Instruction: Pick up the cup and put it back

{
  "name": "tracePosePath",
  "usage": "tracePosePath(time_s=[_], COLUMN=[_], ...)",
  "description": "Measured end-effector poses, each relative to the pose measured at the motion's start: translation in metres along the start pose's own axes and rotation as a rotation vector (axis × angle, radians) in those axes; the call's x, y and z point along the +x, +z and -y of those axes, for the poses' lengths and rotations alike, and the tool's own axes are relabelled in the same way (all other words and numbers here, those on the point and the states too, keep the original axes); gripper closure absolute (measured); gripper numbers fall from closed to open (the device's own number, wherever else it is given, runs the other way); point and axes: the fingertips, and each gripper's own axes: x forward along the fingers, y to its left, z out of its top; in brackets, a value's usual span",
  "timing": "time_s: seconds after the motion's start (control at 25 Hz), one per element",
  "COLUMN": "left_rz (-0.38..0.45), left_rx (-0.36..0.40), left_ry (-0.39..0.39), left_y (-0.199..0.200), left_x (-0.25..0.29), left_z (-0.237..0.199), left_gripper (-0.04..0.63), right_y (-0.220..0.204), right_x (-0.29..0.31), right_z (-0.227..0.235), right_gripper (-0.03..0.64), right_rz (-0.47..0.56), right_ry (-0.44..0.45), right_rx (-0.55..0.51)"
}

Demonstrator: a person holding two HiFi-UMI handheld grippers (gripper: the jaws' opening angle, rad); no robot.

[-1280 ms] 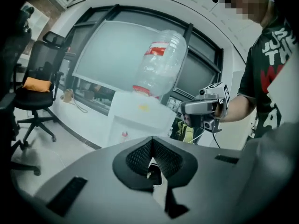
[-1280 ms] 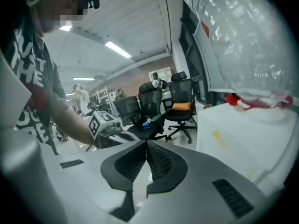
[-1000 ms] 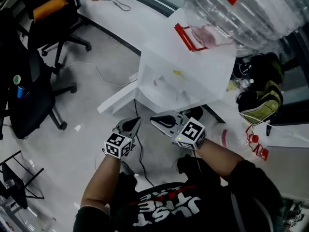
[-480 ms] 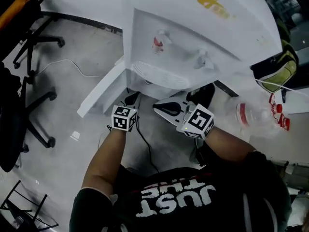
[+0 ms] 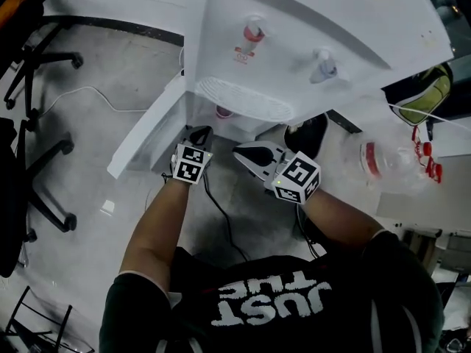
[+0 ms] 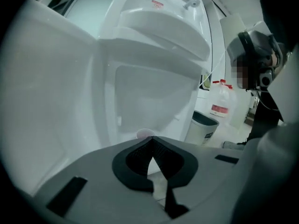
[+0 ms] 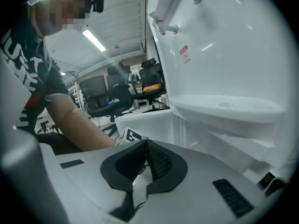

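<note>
White water dispenser [image 5: 309,13] – head view: red tap [image 5: 254,29] and blue tap [image 5: 324,66] above the drip tray [image 5: 243,99]; lower door [image 5: 151,131] swung open.
Cup [image 5: 223,111]: pink, inside the open compartment, under the tray's left end.
Left gripper [image 5: 197,135]: at the compartment's mouth.
Right gripper [image 5: 249,155]: beside it, below the tray's front edge.
Left gripper view: jaws closed, empty – cup rim just beyond the tips, apart.
Right gripper view: jaws together, holding nothing.

An office: black wheeled swivel chairs [image 7: 117,87] at the far left, a white plastic water dispenser [image 5: 309,28] near, long ceiling strip lights [image 7: 95,40].
</note>
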Motion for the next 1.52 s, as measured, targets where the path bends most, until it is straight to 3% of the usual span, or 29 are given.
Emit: tracePosePath(time_s=[0.32,0.56,0.92,1.12,1.2,1.4,1.52], left_rz=[-0.113,-0.252,-0.442,-0.498,-0.506,-0.477,-0.477], left_rx=[0.264,0.521,0.804,0.829,0.822,0.725,0.699], left_ry=[-0.043,-0.088,-0.084,-0.053,-0.028,-0.026,-0.043], left_y=[-0.012,-0.031,-0.067,-0.045,-0.043,-0.035,-0.055], left_x=[0.062,0.105,0.155,0.147,0.148,0.14,0.139], left_z=[0.004,0.008,0.0,0.004,-0.001,-0.002,0.001], left_gripper=[0.584,0.455,0.439,0.447,0.542,0.572,0.572], right_y=[-0.033,-0.056,-0.089,-0.094,-0.094,-0.093,-0.088], right_x=[-0.009,-0.022,-0.054,-0.062,-0.061,-0.058,-0.052], right_z=[0.042,0.066,0.085,0.09,0.089,0.085,0.082], right_gripper=[0.583,0.583,0.583,0.583,0.583,0.583,0.583], right_rz=[0.012,-0.002,-0.018,-0.021,-0.02,-0.014,-0.012], right_ry=[-0.115,-0.163,-0.202,-0.218,-0.214,-0.197,-0.181], right_rx=[0.064,0.112,0.17,0.185,0.184,0.183,0.173])
